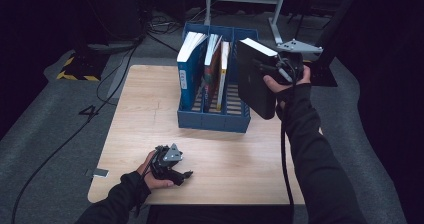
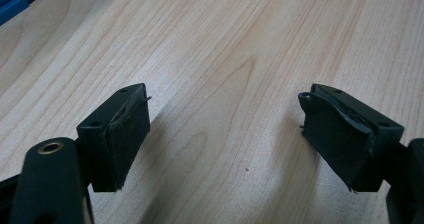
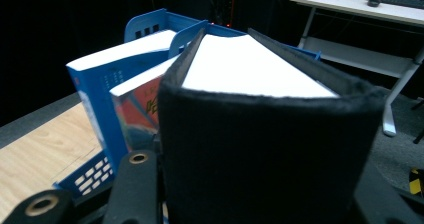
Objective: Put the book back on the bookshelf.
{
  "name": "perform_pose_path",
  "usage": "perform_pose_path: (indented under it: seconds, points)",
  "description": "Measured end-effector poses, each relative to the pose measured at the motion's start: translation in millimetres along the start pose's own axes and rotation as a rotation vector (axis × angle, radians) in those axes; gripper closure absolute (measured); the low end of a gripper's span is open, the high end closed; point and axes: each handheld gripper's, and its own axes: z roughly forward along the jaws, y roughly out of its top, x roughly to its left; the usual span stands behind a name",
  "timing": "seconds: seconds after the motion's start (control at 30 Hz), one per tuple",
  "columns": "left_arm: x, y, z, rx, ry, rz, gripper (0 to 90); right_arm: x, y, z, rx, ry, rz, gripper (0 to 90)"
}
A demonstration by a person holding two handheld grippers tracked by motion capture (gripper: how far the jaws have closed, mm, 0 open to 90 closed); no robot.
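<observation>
1. Your right gripper (image 1: 274, 70) has its jaws partly closed on the spine of a thick black book (image 1: 256, 79), carried in the air at the right end of the blue file rack (image 1: 214, 120). The clamp looks firm, so leave it as it is.
2. The rack's right compartment (image 1: 235, 100) looks free; the blue book (image 1: 190, 69) and two thinner books (image 1: 216, 69) lean to its left. Aim there.
3. Bring the book upright before lowering, its bottom edge parallel to the dividers, so that it does not catch on the rack wall.
4. Lower slowly, and release only once the book rests on the slatted floor.
5. Your left gripper (image 1: 169, 166) rests wide open and empty on the wooden table (image 1: 150, 119). Press it on the rack's front if the rack slides.
</observation>
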Motion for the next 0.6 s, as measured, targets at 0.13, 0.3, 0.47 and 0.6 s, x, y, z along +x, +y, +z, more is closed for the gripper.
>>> perform_pose_path:
  seconds: [0.13, 0.3, 0.47, 0.6]
  points:
    - [0.0, 0.0, 0.0, 0.000, 0.000, 0.000, 19.1, 1.0, -0.6, 12.6, 0.009, -0.016, 0.020, 53.0]
    - [0.1, 0.0, 0.0, 0.000, 0.000, 0.000, 19.1, 3.0, -3.2, 27.2, 0.022, -0.028, 0.046, 53.0]
    - [-0.1, -0.3, -0.5, 0.003, 0.001, 0.000, 19.1, 4.5, -6.2, 37.7, 0.033, -0.057, 0.064, 53.0]
    - [-0.1, -0.3, -0.6, 0.003, 0.001, 0.000, 19.1, 5.7, -6.7, 43.2, 0.046, -0.075, 0.056, 53.0]
